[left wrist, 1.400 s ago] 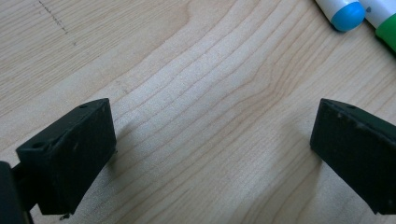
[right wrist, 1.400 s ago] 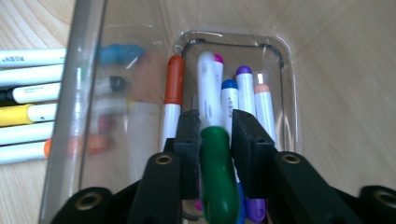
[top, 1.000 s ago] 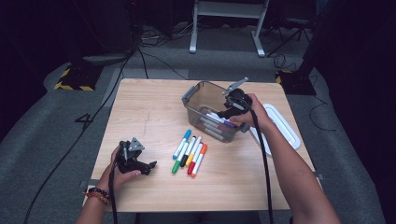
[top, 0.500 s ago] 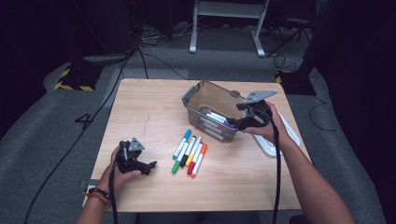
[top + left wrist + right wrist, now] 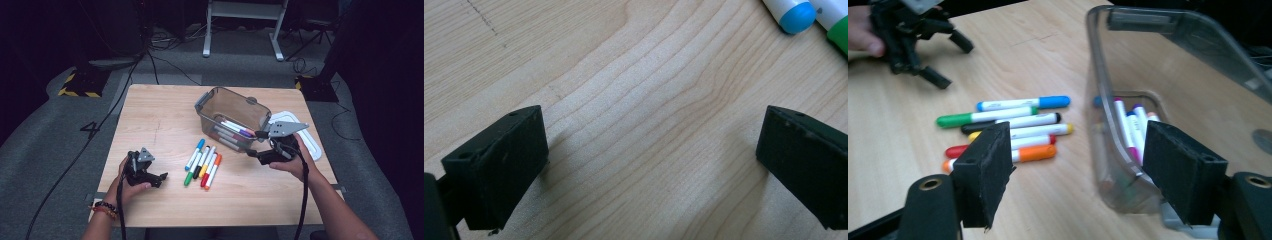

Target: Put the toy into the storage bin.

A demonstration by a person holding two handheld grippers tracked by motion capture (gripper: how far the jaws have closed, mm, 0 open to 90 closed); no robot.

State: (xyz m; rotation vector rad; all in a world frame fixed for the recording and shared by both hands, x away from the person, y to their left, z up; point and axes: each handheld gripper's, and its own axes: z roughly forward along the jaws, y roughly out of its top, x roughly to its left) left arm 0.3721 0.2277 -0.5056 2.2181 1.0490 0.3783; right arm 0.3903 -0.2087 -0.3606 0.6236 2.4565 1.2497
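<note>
Your left gripper (image 5: 161, 178) sits low on the near left part of the table (image 5: 150, 115), and its jaws are wide apart with just bare wood between them. A little farther in, six markers (image 5: 202, 162) lie side by side on the wood: blue, green, black, yellow, red and orange. Your right gripper (image 5: 254, 145) hangs at the near right corner of the clear bin (image 5: 230, 102), close beside it. Its jaws have just been opening and now stand wide, with nothing pinched between them. More markers lie inside the bin; I think one has a purple cap, but the plastic blurs them. A white lid (image 5: 312, 147) lies flat just past your right hand.
</note>
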